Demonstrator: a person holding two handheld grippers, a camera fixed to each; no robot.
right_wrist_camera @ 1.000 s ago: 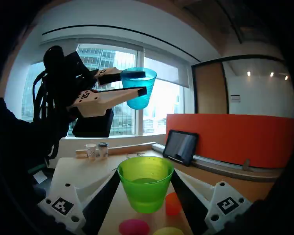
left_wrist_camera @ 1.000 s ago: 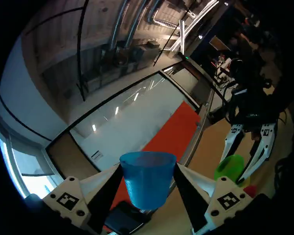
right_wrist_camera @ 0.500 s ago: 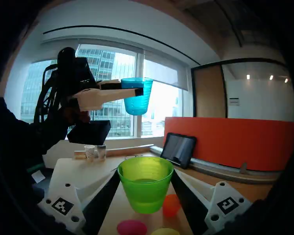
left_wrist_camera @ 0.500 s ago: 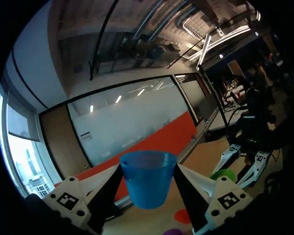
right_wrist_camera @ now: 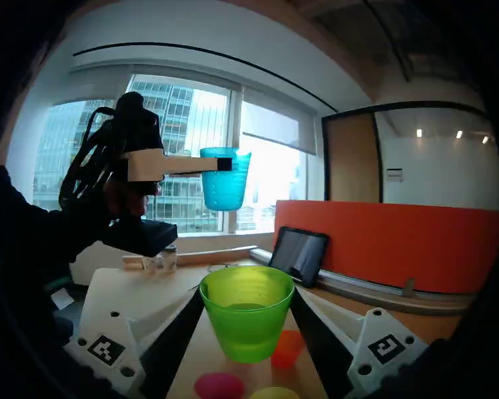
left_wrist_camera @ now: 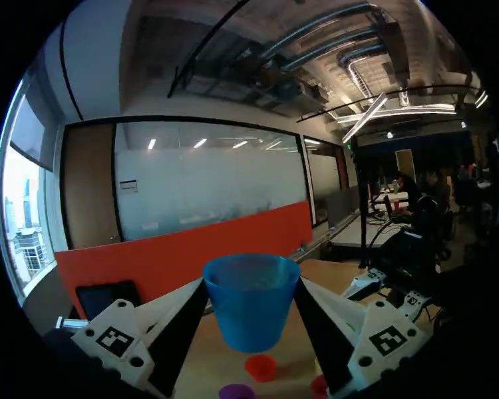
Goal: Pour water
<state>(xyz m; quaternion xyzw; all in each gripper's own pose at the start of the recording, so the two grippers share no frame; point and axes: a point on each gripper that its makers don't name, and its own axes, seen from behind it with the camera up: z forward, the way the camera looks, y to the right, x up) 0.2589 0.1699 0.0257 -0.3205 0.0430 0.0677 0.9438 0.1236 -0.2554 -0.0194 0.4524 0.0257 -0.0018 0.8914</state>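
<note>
A blue cup (left_wrist_camera: 251, 302) stands upright between the fingers of my left gripper (left_wrist_camera: 249, 286), which is shut on it. In the right gripper view the same blue cup (right_wrist_camera: 225, 178) hangs level in the air, up and to the left, held by the left gripper (right_wrist_camera: 223, 164) with a hand (right_wrist_camera: 120, 193) behind it. My right gripper (right_wrist_camera: 247, 296) is shut on a green cup (right_wrist_camera: 247, 319) with water low inside it, held just above the wooden table (right_wrist_camera: 136, 289). The right gripper (left_wrist_camera: 390, 292) also shows at the far right of the left gripper view.
Small coloured cups sit on the table below: orange (right_wrist_camera: 287, 349), pink (right_wrist_camera: 219, 386), yellow (right_wrist_camera: 276, 394). A tablet (right_wrist_camera: 299, 255) leans against the orange partition (right_wrist_camera: 396, 243). Two small jars (right_wrist_camera: 158, 261) stand by the window. Desks and chairs (left_wrist_camera: 416, 213) lie beyond the table.
The left gripper has rolled back to level and sunk a little, bringing the blue cup upright. The right gripper and green cup have stayed put.
</note>
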